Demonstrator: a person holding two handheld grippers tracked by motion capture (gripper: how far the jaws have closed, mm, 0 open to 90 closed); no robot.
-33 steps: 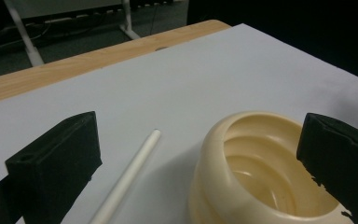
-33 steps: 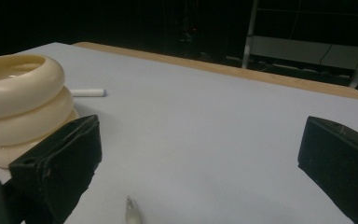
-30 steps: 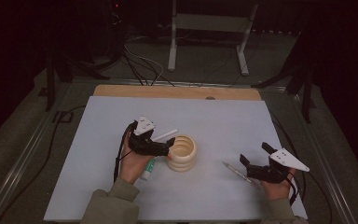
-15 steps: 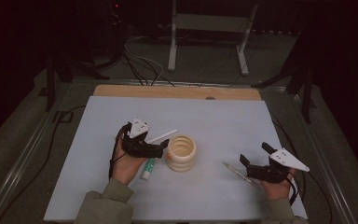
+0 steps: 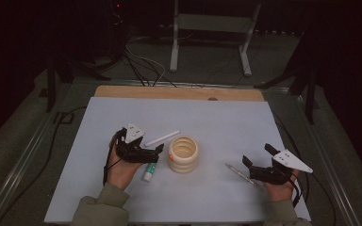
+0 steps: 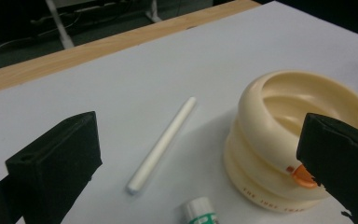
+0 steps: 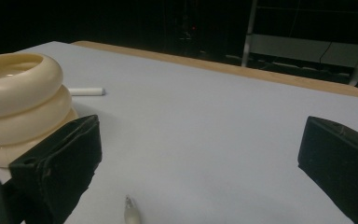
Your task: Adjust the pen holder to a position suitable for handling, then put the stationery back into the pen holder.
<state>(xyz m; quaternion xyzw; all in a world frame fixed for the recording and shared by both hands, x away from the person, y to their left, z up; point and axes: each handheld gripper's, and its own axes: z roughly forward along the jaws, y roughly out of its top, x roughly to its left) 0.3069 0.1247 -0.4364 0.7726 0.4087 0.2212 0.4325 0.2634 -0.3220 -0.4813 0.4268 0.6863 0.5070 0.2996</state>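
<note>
Left gripper (image 5: 156, 149) jaws spread, empty, beside glossy cream ribbed holder (image 5: 183, 154); white stick (image 5: 162, 138), green-capped tube (image 5: 149, 172) near. Right gripper (image 5: 246, 166) spread over slim pen (image 5: 238, 172).

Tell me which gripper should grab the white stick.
Left. The left gripper is open, and the white stick lies between its jaws in its own view. The right gripper sits across the cup, by the pen.

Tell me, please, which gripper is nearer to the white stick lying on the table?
The left gripper. It sits just on the person's side of the white stick, open jaws pointing toward the cream ringed cup. The right gripper is far off, beyond the cup, by a pen.
</note>
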